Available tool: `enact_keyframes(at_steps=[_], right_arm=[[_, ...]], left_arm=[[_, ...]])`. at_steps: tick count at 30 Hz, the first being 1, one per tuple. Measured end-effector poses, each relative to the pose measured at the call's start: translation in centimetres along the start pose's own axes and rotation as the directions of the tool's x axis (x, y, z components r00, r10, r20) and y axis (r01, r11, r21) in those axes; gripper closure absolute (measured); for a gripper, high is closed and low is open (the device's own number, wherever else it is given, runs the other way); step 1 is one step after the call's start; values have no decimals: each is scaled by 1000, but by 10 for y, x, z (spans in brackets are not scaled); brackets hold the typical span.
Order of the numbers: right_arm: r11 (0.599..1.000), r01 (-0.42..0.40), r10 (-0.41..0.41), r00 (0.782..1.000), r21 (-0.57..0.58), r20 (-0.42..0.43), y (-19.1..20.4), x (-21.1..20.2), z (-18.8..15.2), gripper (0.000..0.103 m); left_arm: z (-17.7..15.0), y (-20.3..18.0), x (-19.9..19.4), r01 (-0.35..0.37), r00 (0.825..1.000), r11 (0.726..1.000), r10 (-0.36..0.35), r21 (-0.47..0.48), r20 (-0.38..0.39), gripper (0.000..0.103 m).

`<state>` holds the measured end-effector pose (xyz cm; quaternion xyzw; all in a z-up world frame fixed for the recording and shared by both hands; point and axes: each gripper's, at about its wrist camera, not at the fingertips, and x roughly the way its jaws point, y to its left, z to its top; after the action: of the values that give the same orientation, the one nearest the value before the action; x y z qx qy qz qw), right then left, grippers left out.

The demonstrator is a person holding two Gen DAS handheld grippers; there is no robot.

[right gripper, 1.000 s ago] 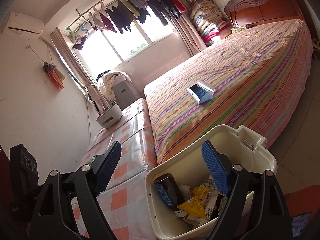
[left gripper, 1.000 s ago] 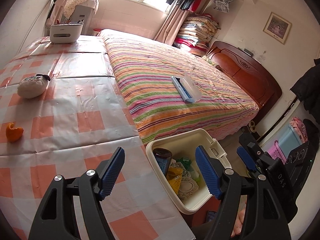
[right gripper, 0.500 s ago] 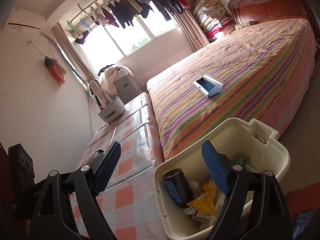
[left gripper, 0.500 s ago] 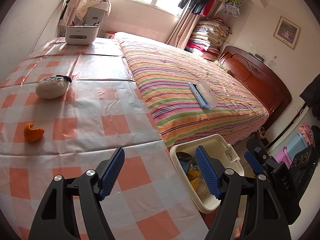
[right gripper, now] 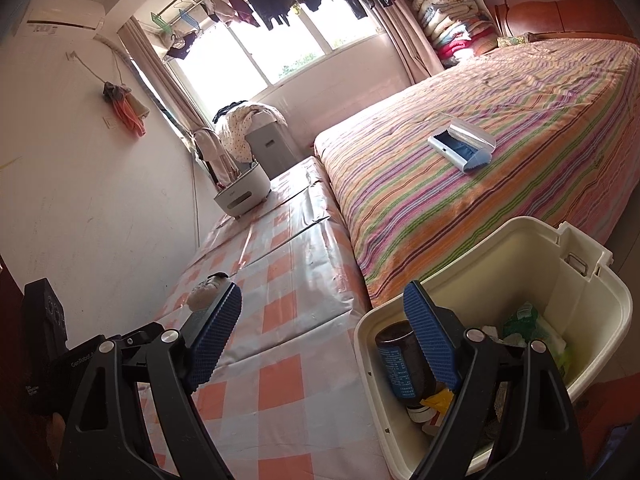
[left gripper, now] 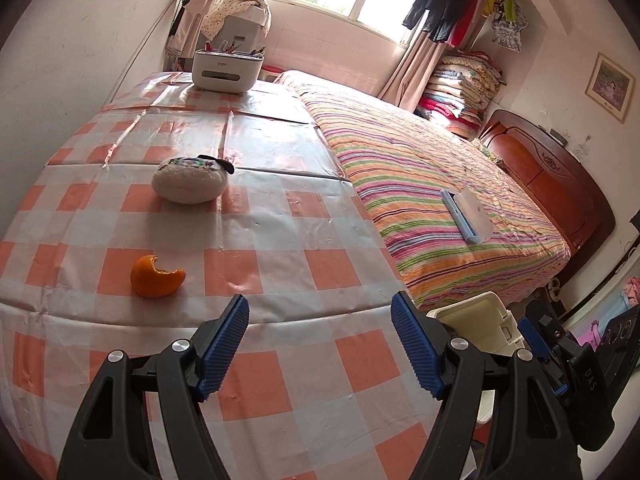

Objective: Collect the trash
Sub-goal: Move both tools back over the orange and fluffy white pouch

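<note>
An orange peel (left gripper: 156, 277) lies on the checked tablecloth (left gripper: 280, 232), ahead and left of my left gripper (left gripper: 320, 344), which is open and empty above the table. The cream trash bin (right gripper: 560, 292) stands off the table's right edge and holds a dark can (right gripper: 396, 360), yellow and green wrappers. My right gripper (right gripper: 322, 336) is open and empty, its right finger over the bin's near rim. The bin's corner also shows in the left wrist view (left gripper: 476, 328).
A white fuzzy pouch (left gripper: 188, 180) lies farther back on the table. A white organizer box (left gripper: 226, 70) stands at the table's far end. A striped bed (left gripper: 440, 200) with a blue-white lint brush (left gripper: 466, 216) runs along the right.
My left gripper has swung left, away from the bin and toward the orange peel, which now sits nearer the centre. My right gripper has shifted slightly left by the bin.
</note>
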<state>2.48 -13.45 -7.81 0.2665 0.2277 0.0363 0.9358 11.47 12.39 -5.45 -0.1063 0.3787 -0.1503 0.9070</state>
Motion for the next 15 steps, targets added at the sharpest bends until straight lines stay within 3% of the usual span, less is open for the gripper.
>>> enact_keyframes(at_steps=[3, 11, 15], right_arm=[[999, -17, 16, 999, -27, -31, 11, 11, 2, 21], [985, -106, 87, 986, -134, -140, 56, 55, 10, 19], [975, -161, 129, 971, -153, -199, 79, 81, 12, 19]], left_arm=[[6, 29, -3, -69, 998, 997, 69, -18, 6, 32], [18, 94, -6, -162, 987, 983, 159, -83, -35, 31], [20, 107, 3, -143, 988, 985, 136, -95, -73, 31]])
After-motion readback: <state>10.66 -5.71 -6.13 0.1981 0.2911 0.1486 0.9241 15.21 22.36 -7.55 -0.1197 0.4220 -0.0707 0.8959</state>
